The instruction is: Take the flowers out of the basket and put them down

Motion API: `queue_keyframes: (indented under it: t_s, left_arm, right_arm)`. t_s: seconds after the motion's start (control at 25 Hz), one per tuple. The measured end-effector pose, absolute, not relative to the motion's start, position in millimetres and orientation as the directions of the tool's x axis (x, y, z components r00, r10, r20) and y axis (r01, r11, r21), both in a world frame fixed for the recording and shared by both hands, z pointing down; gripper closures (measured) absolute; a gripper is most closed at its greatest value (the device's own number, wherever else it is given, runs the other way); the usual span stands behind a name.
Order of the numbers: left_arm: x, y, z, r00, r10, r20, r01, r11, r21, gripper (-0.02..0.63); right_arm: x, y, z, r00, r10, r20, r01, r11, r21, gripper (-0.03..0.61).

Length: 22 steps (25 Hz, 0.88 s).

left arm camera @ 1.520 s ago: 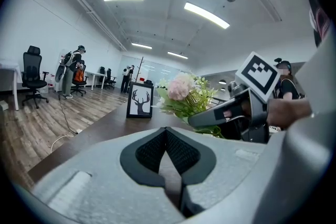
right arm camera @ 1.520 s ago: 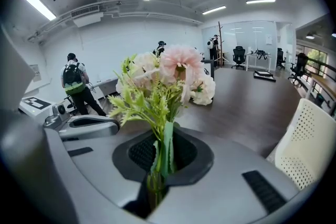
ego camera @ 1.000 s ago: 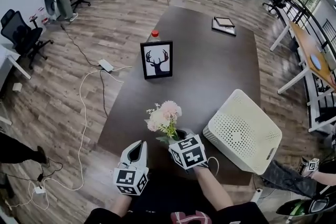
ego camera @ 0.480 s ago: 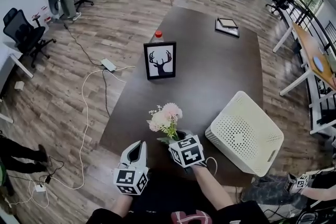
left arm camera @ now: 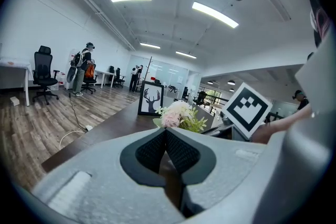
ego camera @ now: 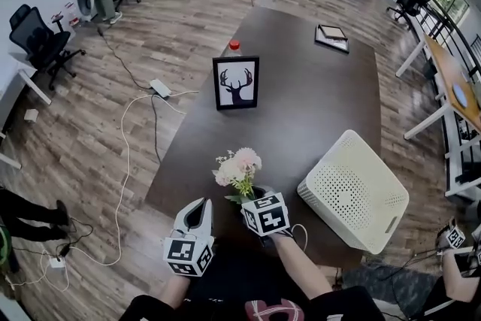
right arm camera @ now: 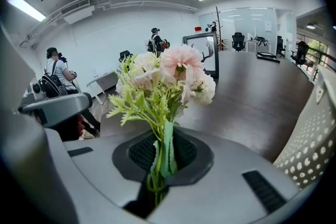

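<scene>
A small bouquet of pink and white flowers (ego camera: 237, 169) with green leaves stands upright over the near end of the dark table (ego camera: 301, 109). My right gripper (ego camera: 255, 195) is shut on its green stems (right arm camera: 163, 157), and the blooms (right arm camera: 168, 73) rise above the jaws. The white perforated basket (ego camera: 353, 188) lies tipped on the table to the right of the flowers, apart from them. My left gripper (ego camera: 199, 208) is shut with nothing in it, just left of the right one at the table's near edge. In the left gripper view (left arm camera: 165, 131) the flowers (left arm camera: 177, 114) show just past the closed jaws.
A framed deer picture (ego camera: 237, 83) stands mid-table, with a red-capped bottle (ego camera: 234, 46) behind it. Flat frames (ego camera: 331, 37) lie at the far end. The basket's wall (right arm camera: 315, 139) is close on the right. Cables run across the floor (ego camera: 135, 154) to the left.
The right gripper has sunk a little toward the table with the flowers in it. The left gripper has stayed where it was.
</scene>
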<state>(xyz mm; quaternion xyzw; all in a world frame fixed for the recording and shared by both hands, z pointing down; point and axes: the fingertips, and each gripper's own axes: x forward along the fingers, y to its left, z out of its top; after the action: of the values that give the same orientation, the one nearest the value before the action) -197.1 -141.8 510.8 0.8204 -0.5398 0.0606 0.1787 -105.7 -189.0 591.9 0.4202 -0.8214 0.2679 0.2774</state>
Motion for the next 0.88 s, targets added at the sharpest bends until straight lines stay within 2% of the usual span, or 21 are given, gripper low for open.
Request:
queue_keyframes:
  t_s: [0.88]
  left_arm:
    - [-219.7, -134.5, 514.7, 0.34, -0.884, 0.321, -0.936, -0.287, 0.202, 0.604]
  right_arm:
    - [-111.4, -183.8, 631.5, -0.52, -0.461, 0.719, -0.814, 0.522, -0.254, 0.538]
